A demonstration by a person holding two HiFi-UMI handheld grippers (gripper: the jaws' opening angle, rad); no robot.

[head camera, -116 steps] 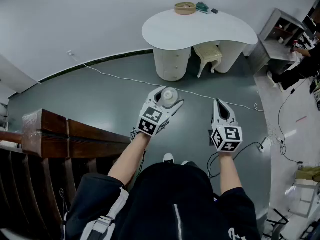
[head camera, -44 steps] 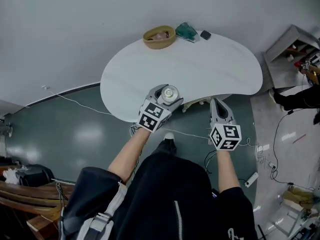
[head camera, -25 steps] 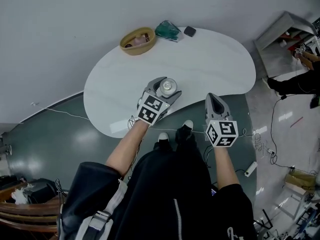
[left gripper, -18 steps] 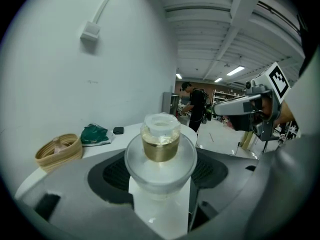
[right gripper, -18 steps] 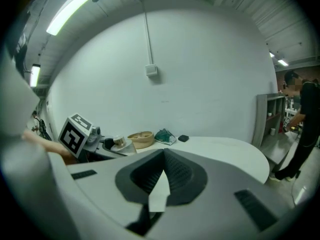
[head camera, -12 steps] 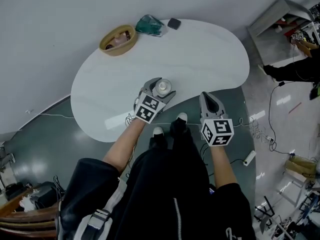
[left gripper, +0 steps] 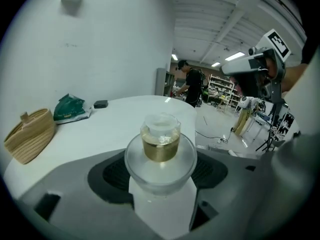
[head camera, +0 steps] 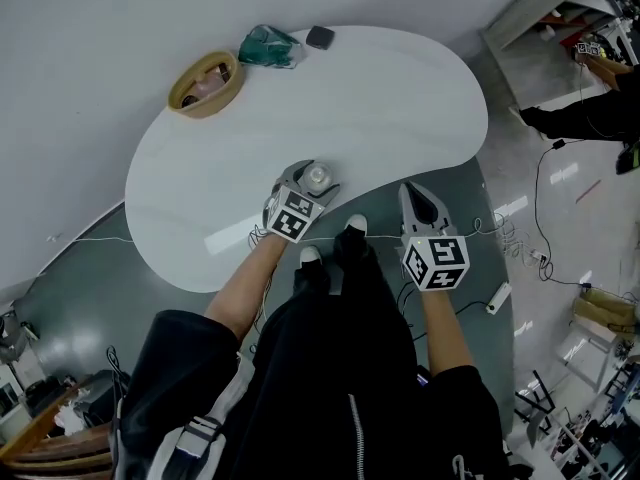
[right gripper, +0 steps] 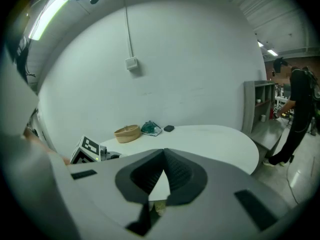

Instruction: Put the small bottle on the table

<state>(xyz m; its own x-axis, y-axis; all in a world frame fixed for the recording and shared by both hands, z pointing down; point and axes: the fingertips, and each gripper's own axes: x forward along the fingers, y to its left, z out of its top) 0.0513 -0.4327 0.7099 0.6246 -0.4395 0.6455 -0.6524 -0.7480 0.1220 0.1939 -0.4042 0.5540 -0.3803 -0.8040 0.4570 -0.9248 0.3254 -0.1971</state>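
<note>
My left gripper [head camera: 312, 178] [left gripper: 160, 159] is shut on a small clear bottle [head camera: 317, 177] [left gripper: 160, 146] with a white label and amber liquid, held upright. It hangs over the near edge of the white kidney-shaped table [head camera: 380, 88] [left gripper: 110, 124]. My right gripper [head camera: 418, 204] [right gripper: 161, 180] is shut with nothing in it, out past the table's near edge and above the dark floor. In the right gripper view the left gripper's marker cube [right gripper: 89, 149] shows at the left, beside the table [right gripper: 215, 141].
At the table's far end lie a woven basket [head camera: 204, 81] [left gripper: 30, 134] [right gripper: 127, 132], a green bag [head camera: 265, 44] [left gripper: 70, 109] and a small dark object [head camera: 320, 37] [left gripper: 100, 104]. A grey shelf unit [head camera: 545, 3] and a person [head camera: 585, 118] are at the right. A white cable [head camera: 500, 233] crosses the floor.
The table has drawn closer under me as I walked up to it. My left gripper with the bottle now hangs over the table's near edge. The right gripper stays shut.
</note>
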